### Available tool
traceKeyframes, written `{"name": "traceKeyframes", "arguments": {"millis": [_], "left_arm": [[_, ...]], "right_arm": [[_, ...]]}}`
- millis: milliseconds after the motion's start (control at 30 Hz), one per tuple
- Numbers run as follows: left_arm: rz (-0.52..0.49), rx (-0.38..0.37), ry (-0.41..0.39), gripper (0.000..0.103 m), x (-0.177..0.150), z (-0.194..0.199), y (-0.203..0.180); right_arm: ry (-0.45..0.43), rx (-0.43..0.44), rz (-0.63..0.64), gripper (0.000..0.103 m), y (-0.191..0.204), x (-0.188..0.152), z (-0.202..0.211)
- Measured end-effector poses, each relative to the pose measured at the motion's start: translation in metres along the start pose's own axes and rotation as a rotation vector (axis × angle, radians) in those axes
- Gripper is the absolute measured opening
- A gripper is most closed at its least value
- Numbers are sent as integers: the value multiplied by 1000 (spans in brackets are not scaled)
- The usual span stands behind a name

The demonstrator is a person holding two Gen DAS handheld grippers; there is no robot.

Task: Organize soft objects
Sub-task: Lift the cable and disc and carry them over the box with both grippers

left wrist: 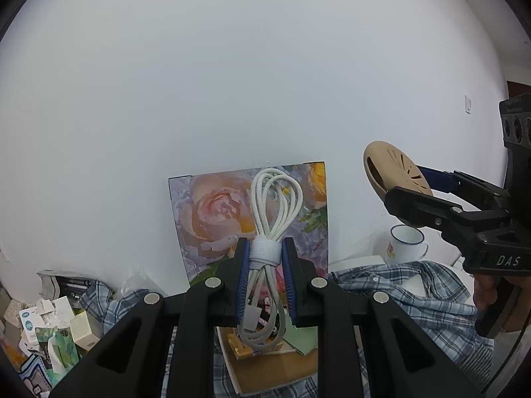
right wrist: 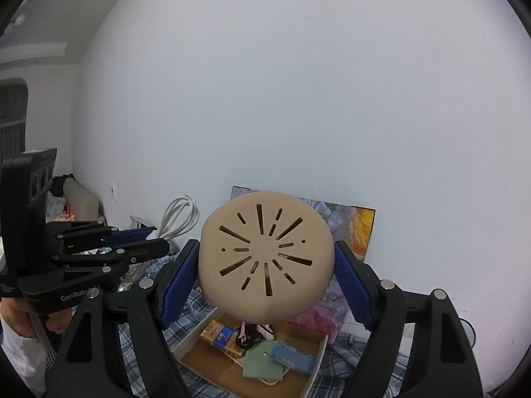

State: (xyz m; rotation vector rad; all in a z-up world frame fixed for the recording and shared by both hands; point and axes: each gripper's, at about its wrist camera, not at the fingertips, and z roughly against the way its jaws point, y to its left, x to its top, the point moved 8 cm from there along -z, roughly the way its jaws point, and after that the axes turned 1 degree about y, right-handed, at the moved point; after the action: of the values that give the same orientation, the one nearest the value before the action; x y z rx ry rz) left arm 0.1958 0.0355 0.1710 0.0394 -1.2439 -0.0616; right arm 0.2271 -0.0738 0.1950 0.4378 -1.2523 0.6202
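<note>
Hanging above the open cardboard box (right wrist: 252,358), both grippers carry something, and the coming move turns on which load sits more squarely over that box. In the right wrist view the box lies directly below and just beyond the right gripper (right wrist: 265,262), whose blue pads (right wrist: 179,282) press on either side of a beige, dome-shaped silicone cover (right wrist: 265,252) with slots cut in a sunburst; it looks soft and a little squashed at the sides. The left gripper (left wrist: 265,275) holds a bundled white cable (left wrist: 268,248), fingers narrowed on the strap around its middle, long axis running along the fingers with the loops pointing away toward the floral picture (left wrist: 212,209) leaning on the far wall. Below it a corner of the same box shows. The box already holds a yellow-blue packet (right wrist: 219,335), a green cloth (right wrist: 262,361) and a blue knitted piece (right wrist: 292,356). A plaid shirt (left wrist: 415,292) lies spread around it, with an enamel mug (left wrist: 406,243) at the far right. By my judgement both loads are near enough to drop in.
</note>
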Motion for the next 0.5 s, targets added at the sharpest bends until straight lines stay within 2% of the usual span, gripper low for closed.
{"name": "traceKeyframes", "arguments": {"millis": [500], "left_arm": [[-2,0,7,21,13,-38,6]], "right_arm": [[16,18,-33,78,-10,-3,-28]]}}
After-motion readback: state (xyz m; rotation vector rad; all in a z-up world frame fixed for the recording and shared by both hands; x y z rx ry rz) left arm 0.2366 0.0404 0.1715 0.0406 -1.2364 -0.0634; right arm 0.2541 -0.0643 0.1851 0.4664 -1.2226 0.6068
